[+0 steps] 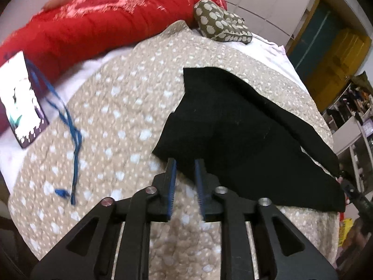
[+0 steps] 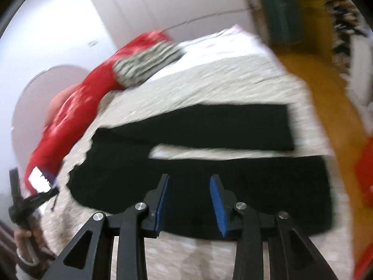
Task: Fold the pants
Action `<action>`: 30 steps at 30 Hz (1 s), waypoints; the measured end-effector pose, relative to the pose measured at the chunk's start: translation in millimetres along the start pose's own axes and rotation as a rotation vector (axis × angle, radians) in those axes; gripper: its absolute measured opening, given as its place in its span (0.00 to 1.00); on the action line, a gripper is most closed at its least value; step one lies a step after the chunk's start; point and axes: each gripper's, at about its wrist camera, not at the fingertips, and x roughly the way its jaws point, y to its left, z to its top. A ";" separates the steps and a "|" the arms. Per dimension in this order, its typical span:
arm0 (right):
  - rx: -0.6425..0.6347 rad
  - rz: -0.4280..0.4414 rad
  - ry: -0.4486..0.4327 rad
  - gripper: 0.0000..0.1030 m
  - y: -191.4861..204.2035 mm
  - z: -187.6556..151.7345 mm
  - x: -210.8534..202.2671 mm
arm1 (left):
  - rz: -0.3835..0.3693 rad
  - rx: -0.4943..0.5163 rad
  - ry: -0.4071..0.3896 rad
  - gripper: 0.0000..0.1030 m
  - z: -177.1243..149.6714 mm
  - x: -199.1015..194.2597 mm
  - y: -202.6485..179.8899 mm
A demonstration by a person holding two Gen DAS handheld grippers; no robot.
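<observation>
Black pants (image 1: 244,135) lie spread flat on a beige spotted quilt (image 1: 121,107). In the right wrist view the pants (image 2: 209,128) show both legs stretched to the right with a strip of quilt between them. My left gripper (image 1: 185,163) is open, its tips at the near left edge of the pants, holding nothing. My right gripper (image 2: 189,179) is open above the near leg, holding nothing. The right gripper also shows at the right edge of the left wrist view (image 1: 349,186). The left gripper shows at the far left of the right wrist view (image 2: 35,198).
A red blanket (image 1: 105,16) lies along the back of the bed with an olive spotted pillow (image 1: 221,23) beside it. A phone (image 1: 21,100) and a blue cord (image 1: 70,126) lie at the left. A yellow door (image 1: 338,65) and shelves stand to the right.
</observation>
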 end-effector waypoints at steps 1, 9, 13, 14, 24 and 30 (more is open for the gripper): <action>-0.023 0.025 0.021 0.33 11.8 1.0 16.5 | -0.002 0.007 0.000 0.33 3.0 3.7 -4.6; -0.165 0.038 0.196 0.33 56.0 -4.1 109.1 | 0.036 0.078 0.014 0.48 18.4 60.7 -39.3; -0.178 0.042 0.210 0.33 53.6 0.1 115.5 | 0.097 0.102 0.027 0.53 20.3 87.7 -41.5; -0.178 0.041 0.202 0.33 54.9 4.7 112.6 | 0.095 0.099 0.021 0.56 21.0 88.3 -40.3; -0.301 0.066 0.128 0.42 113.0 48.0 139.2 | 0.069 0.092 0.023 0.57 25.4 87.0 -36.7; -0.429 0.072 0.091 0.44 163.7 75.8 178.4 | 0.071 0.048 0.021 0.57 27.9 82.8 -19.8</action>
